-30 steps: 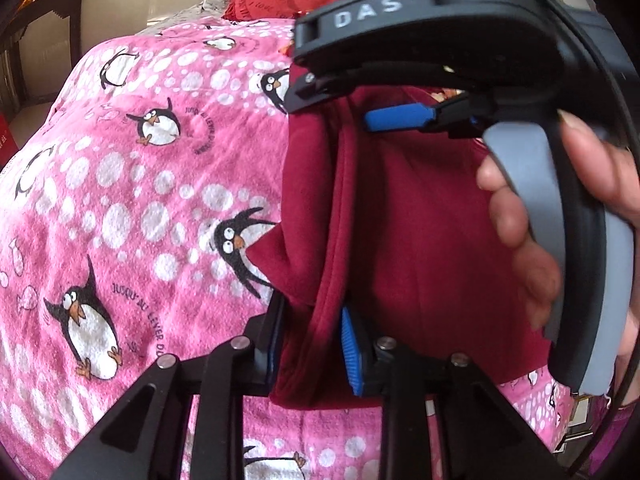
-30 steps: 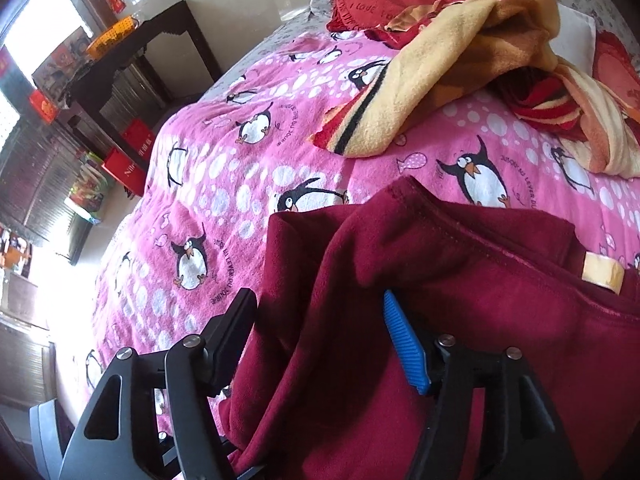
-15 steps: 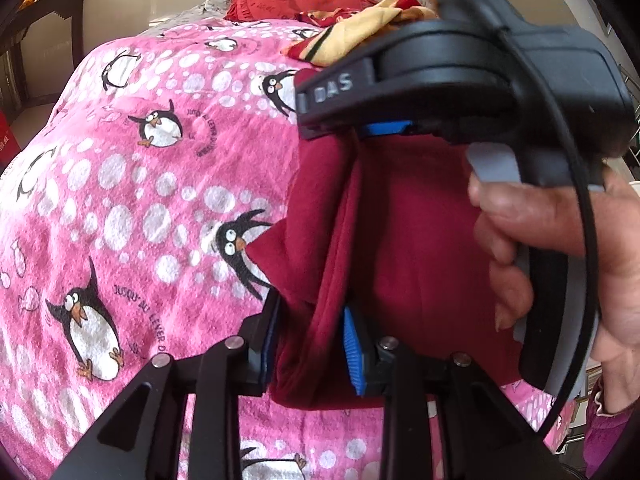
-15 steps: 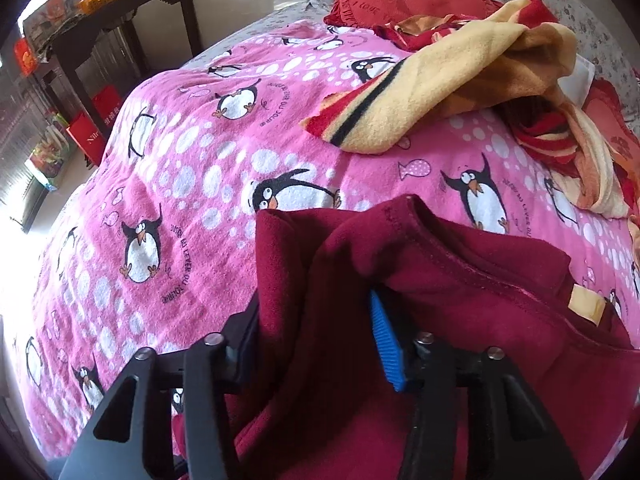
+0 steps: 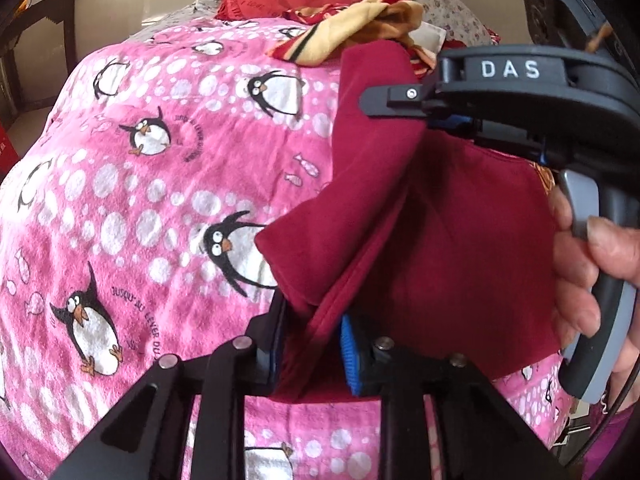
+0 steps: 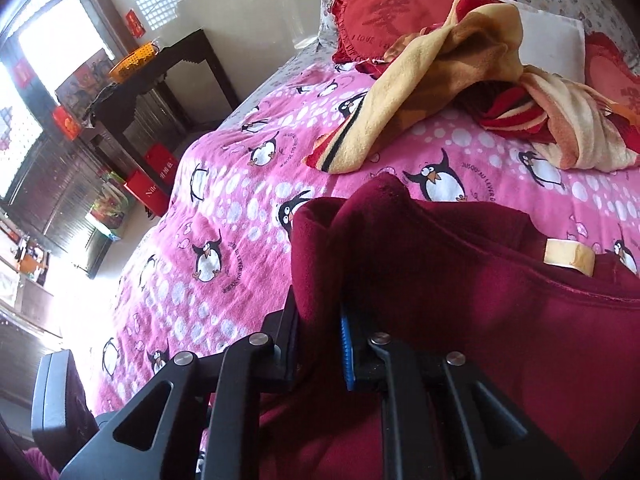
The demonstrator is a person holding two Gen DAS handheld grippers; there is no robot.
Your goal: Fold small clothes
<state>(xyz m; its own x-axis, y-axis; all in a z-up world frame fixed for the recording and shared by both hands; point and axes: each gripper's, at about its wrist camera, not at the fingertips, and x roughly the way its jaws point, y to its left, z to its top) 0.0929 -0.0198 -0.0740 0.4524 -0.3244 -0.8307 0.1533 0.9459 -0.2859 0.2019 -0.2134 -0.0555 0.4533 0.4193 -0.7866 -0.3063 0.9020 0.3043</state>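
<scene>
You are working over a wide bed spread with a pink fleece blanket printed with penguins and white bubbles (image 5: pixel 120 184), in a bedroom with a dark wooden side table (image 6: pixel 160 76) by bright windows and a red frilled heart-shaped cushion (image 6: pixel 384 24) at the headboard end. A rumpled yellow, red and black striped fleece throw (image 6: pixel 432 92) is lying well beyond your hands. You are holding the small dark-red fleece garment (image 5: pixel 448 240) up off the blanket, stretched between both hands, its long axis running from the left tongs (image 5: pixel 312 344) toward the right tongs (image 6: pixel 320 344). Each pair is pinching narrowly on a bunched edge of the garment, near its collar with the pale label (image 6: pixel 570 256). Both hands are equally on it, so the fold is probably turning on bringing this held edge down flat.
</scene>
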